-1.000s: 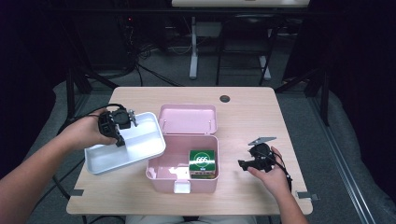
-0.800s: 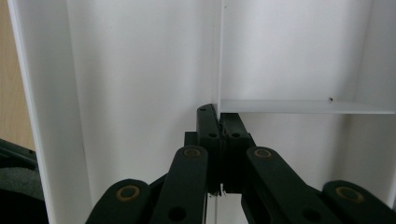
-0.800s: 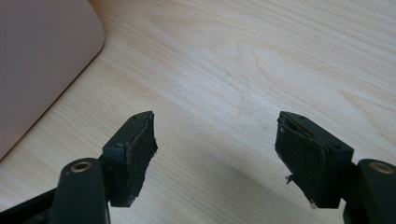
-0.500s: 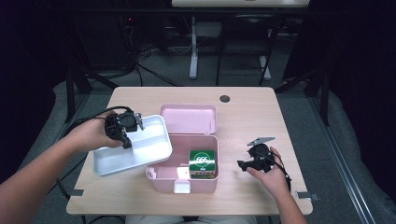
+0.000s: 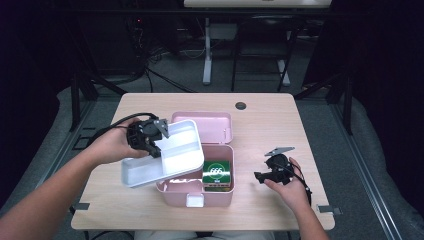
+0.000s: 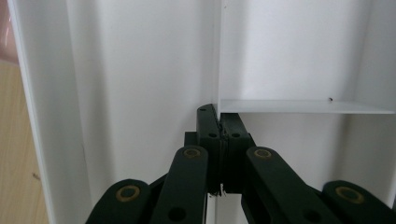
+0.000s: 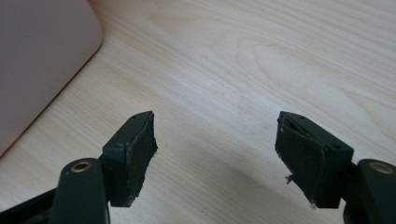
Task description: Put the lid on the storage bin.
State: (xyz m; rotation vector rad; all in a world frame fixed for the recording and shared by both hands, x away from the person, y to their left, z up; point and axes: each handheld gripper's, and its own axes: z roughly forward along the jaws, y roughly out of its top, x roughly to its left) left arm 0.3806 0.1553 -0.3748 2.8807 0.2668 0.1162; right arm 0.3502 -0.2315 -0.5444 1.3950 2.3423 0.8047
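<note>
We've got the left gripper (image 5: 150,141) clamped on the white tray (image 5: 172,159) divider, hovering mid-frame over the pink box (image 5: 220,192); next we seat it level, right gripper (image 5: 266,175) idle, jaws apart.

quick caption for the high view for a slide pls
Left gripper carries a white divided tray over the open pink box holding a green packet; right gripper rests open beside it.

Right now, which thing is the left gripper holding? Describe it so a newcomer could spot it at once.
Start at the pink box standing open in the middle of the wooden table. Tilted over its left half is a white divided tray, with the left gripper shut on its inner partition. It is the one white, compartmented piece beside the pink box and the green packet inside.
</note>
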